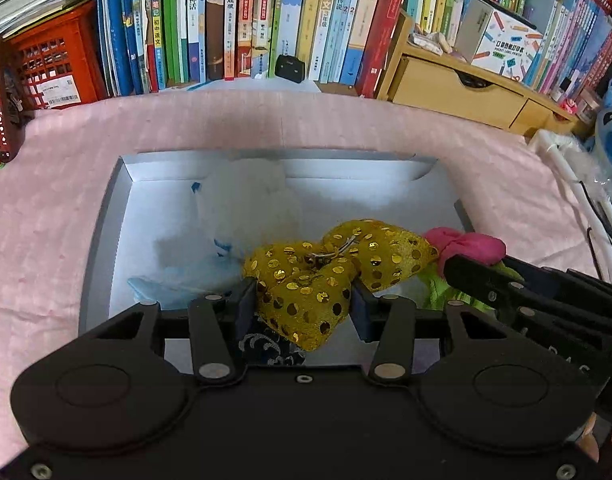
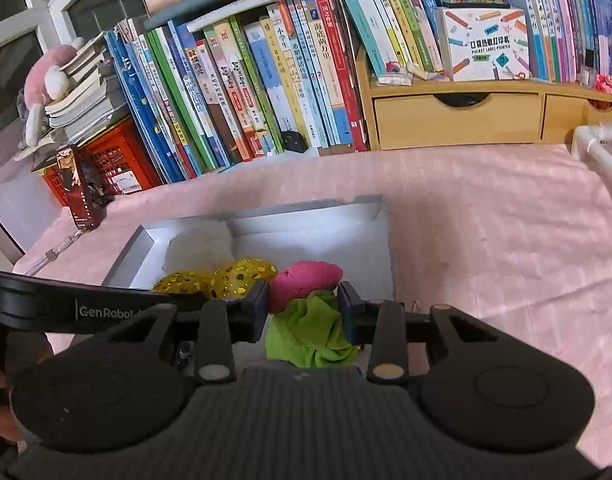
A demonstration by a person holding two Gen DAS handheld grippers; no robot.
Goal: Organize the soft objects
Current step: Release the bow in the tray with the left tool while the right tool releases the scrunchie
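My left claw (image 1: 303,306) is clamped on the gold sequin pouch (image 1: 306,300), low centre of frame, over the white box (image 1: 105,216). My right claw (image 2: 303,312) pinches the green cloth (image 2: 310,336) under the pink flower (image 2: 306,278). Advice: lower both well inside the walls before releasing.

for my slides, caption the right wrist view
Right hand-held gripper closed on pink-and-green cloth flower over white box.
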